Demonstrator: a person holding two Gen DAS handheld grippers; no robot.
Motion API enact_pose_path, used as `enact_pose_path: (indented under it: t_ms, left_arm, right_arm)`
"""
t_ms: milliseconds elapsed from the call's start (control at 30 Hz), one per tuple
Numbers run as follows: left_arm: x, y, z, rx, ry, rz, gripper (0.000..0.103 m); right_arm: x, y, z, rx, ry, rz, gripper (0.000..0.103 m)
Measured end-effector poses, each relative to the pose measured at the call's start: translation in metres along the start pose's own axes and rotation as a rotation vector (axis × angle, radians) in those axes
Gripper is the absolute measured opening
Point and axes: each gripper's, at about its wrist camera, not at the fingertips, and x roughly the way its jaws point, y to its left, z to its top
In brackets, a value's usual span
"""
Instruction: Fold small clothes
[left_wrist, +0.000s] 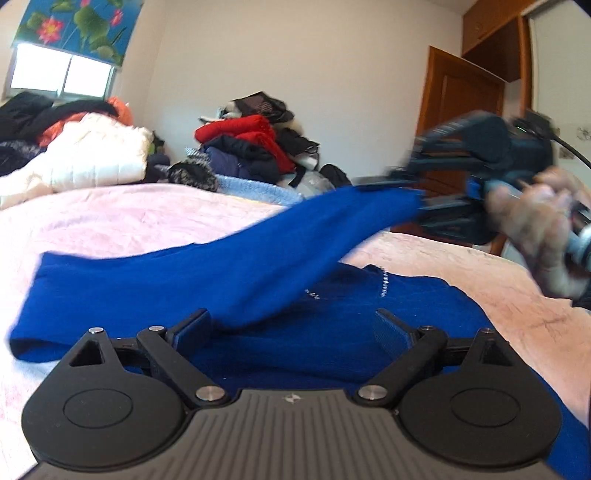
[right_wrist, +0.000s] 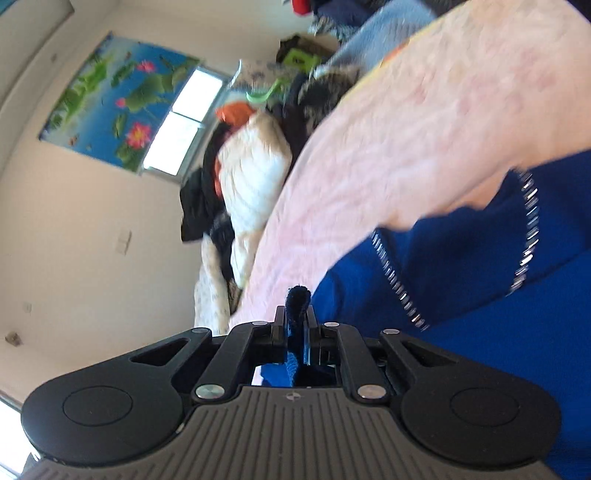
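A royal-blue sweater (left_wrist: 258, 354) with a sparkly trim at the neck lies spread on a pink bedspread (left_wrist: 129, 218). My left gripper (left_wrist: 295, 325) hovers low over the sweater's body, jaws wide apart, nothing between the fingers. One blue sleeve (left_wrist: 295, 236) stretches up and to the right, where my right gripper (left_wrist: 384, 182), held by a hand (left_wrist: 535, 229), is shut on its cuff. In the right wrist view, rolled sideways, a fold of blue cloth (right_wrist: 297, 299) sticks out between the closed fingers of the right gripper (right_wrist: 295, 325), with the sweater (right_wrist: 480, 295) and its trim beyond.
Heaps of clothes sit at the bed's far side: a white quilted jacket (left_wrist: 96, 155), a red and dark pile (left_wrist: 251, 144), a light blue blanket (left_wrist: 255, 188). A wooden door (left_wrist: 461, 122) stands at the right. A window with a flowered blind (left_wrist: 74, 33) is at the far left.
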Motion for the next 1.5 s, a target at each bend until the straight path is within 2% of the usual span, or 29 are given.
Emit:
enact_pose_path:
  t_ms: [167,300,367,533,633,800,933,1067,1200,1300,1400,1433,1467,1500]
  left_arm:
    - [0.003,0.005,0.002,-0.034,0.01,-0.002,0.095]
    - [0.004,0.006,0.002,-0.022,0.028,0.001,0.095]
    - [0.006,0.006,0.003,-0.024,0.034,0.003,0.095]
    - [0.01,0.007,0.001,-0.03,0.052,0.013,0.095]
    - [0.011,0.006,0.0,-0.031,0.059,0.011,0.095]
    - [0.009,0.007,0.0,-0.036,0.056,0.005,0.095]
    - [0.009,0.008,0.001,-0.043,0.054,0.006,0.095]
    - [0.01,0.01,0.001,-0.055,0.063,0.009,0.095]
    - [0.011,0.014,0.001,-0.085,0.075,0.012,0.095]
    - [0.012,0.016,0.001,-0.098,0.078,0.008,0.095]
    - [0.014,0.016,0.003,-0.1,0.085,0.008,0.095]
    - [0.014,0.016,0.003,-0.1,0.084,0.01,0.095]
    - [0.014,0.016,0.003,-0.099,0.084,0.011,0.095]
    - [0.014,0.015,0.003,-0.098,0.084,0.012,0.095]
  right_arm:
    - [-0.071,-0.072,0.011,0.13,-0.141,-0.102,0.012]
    - [-0.089,-0.121,0.006,0.212,-0.178,-0.191,0.012]
    - [-0.091,-0.124,0.002,0.208,-0.193,-0.192,0.012]
    - [-0.107,-0.121,0.009,0.205,-0.27,-0.123,0.012]
    - [-0.117,-0.13,0.014,0.219,-0.268,-0.152,0.012]
    - [-0.122,-0.135,0.001,0.249,-0.259,-0.129,0.012]
    - [-0.126,-0.124,-0.015,0.217,-0.227,-0.113,0.012]
    - [-0.122,-0.136,-0.016,0.219,-0.21,-0.202,0.012]
    - [-0.134,-0.155,-0.01,0.269,-0.266,-0.195,0.012]
    - [-0.13,-0.149,-0.008,0.22,-0.237,-0.226,0.013]
    - [-0.125,-0.151,-0.007,0.217,-0.192,-0.277,0.022]
    - [-0.127,-0.151,-0.007,0.211,-0.193,-0.294,0.027]
    - [-0.13,-0.149,-0.008,0.201,-0.214,-0.305,0.039]
    - [-0.133,-0.148,-0.009,0.189,-0.239,-0.304,0.043]
